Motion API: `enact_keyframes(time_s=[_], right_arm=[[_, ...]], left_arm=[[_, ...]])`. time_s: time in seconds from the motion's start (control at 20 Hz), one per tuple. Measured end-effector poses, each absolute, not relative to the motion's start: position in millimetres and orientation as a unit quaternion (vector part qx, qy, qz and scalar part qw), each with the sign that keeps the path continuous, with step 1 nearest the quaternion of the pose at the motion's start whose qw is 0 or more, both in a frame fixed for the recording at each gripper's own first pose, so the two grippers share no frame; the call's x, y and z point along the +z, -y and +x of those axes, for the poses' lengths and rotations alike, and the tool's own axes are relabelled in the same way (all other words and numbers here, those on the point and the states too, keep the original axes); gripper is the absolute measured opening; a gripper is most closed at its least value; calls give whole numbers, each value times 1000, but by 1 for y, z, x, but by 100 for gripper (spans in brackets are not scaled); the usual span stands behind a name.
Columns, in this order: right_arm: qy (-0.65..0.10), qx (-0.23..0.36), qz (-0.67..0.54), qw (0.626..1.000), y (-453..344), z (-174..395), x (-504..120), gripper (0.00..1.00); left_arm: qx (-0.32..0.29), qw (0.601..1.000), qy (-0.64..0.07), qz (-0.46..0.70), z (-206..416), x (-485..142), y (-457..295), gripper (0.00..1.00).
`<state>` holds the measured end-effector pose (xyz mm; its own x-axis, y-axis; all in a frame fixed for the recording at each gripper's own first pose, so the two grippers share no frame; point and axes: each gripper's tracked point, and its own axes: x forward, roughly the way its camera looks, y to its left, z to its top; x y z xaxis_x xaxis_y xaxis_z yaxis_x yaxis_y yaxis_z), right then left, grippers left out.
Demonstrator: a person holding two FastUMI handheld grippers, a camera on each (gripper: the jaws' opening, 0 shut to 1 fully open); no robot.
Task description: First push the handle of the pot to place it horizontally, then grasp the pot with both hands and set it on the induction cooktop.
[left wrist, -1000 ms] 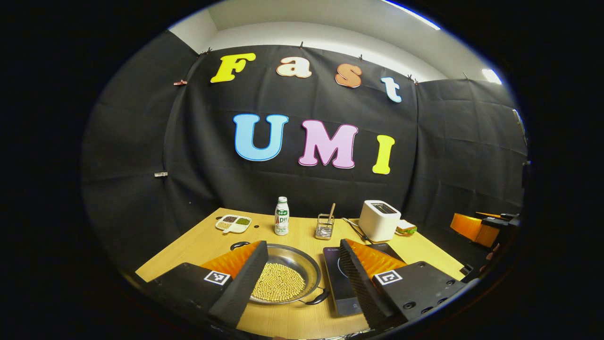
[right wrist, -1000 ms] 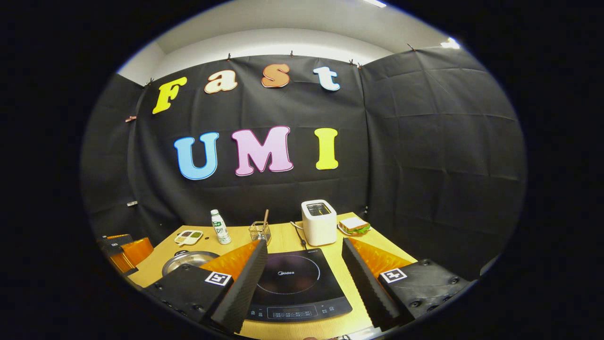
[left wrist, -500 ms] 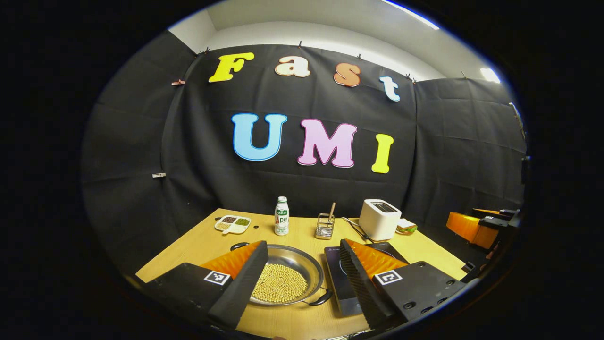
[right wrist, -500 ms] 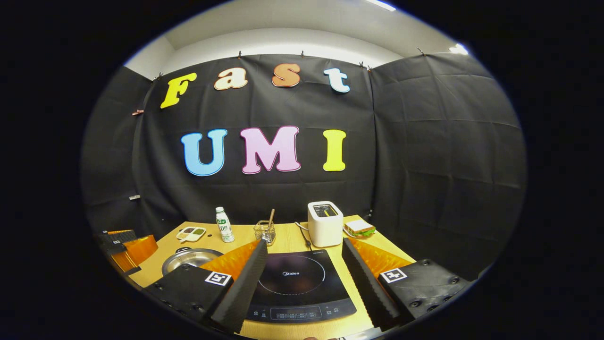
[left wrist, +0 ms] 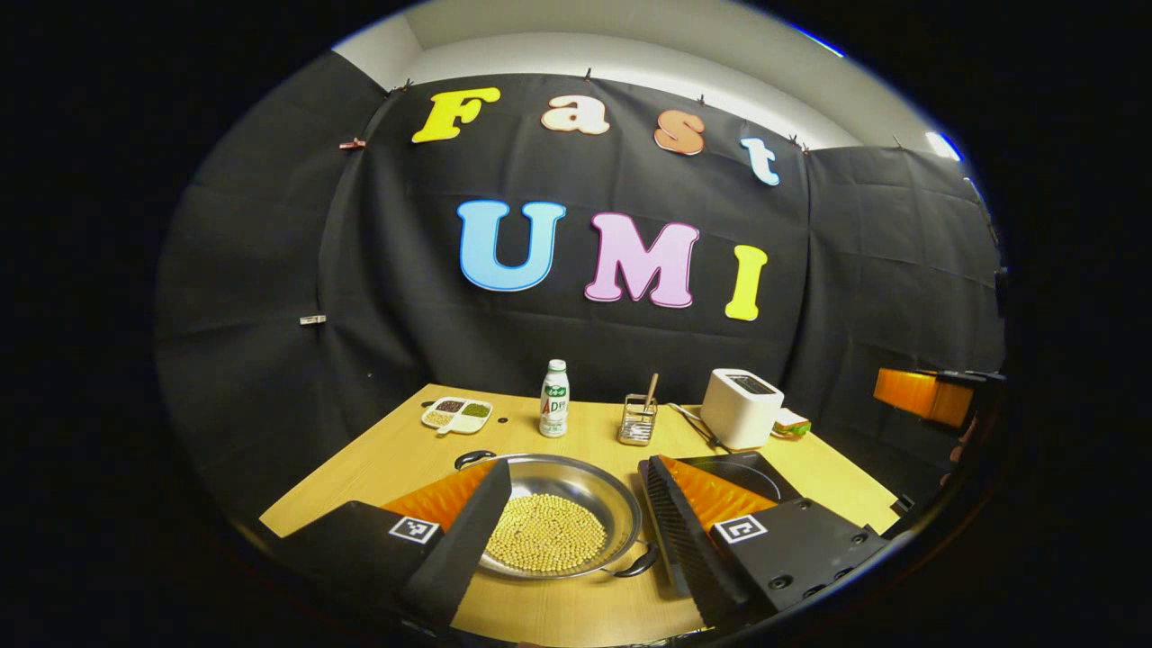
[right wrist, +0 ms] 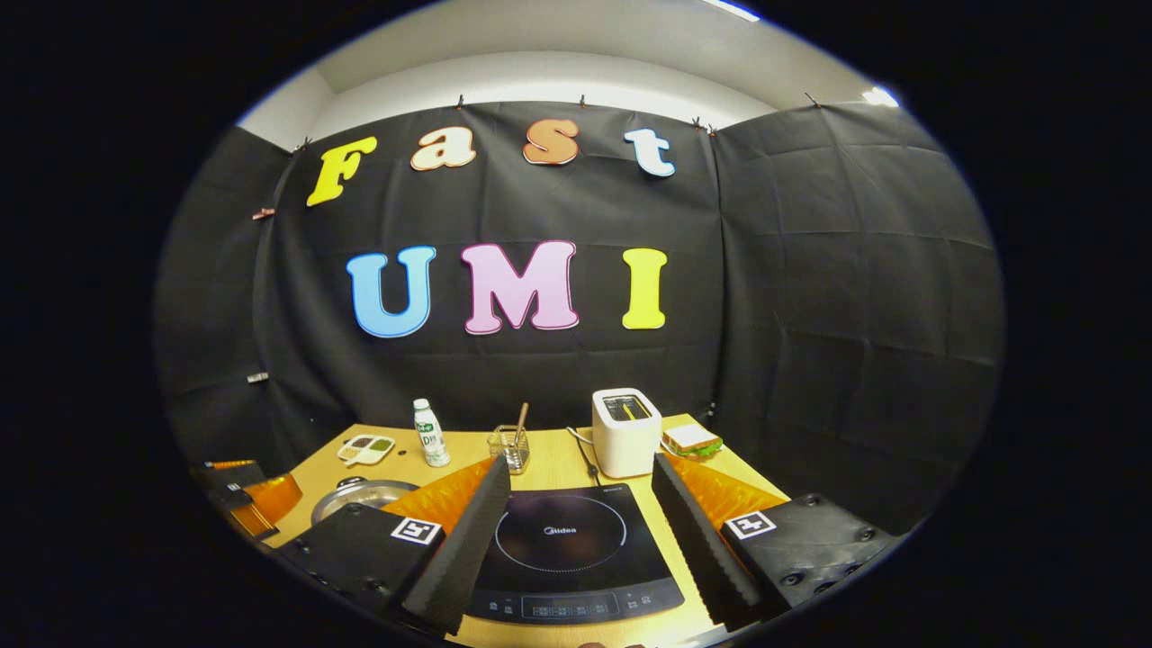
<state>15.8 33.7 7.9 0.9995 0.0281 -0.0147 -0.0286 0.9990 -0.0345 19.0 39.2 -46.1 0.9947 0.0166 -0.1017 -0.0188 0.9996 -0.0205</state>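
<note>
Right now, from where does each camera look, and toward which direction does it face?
Left gripper view: rides on the left gripper, facing the back wall over the pot of beans; its own open fingers frame the pot.
Right gripper view: rides on the right gripper, facing the same wall over the induction cooktop; its own open fingers frame it.
Shared: the pot, cooktop, milk bottle, toaster, and the wooden table.

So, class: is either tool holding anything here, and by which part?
Nothing is held: left tool hangs open over the round steel pot of beans, right tool over the black induction cooktop.
</note>
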Motion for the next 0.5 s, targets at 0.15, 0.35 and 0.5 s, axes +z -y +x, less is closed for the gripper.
enact_keyframes(time_s=[0.15, 0.35, 0.5], right_arm=[[-3, 5, -19, 1000, -25, 23, 14, 98], [-20, -2, -16, 1000, -24, 39, 10, 98], [3, -5, -8, 1000, -31, 47, 24, 99]], left_arm=[[1, 997, -73, -1, 26, -51, -41, 93], [-33, 993, -114, 5, 30, -67, -39, 55], [-45, 987, -155, -1, 29, -85, -41, 47]])
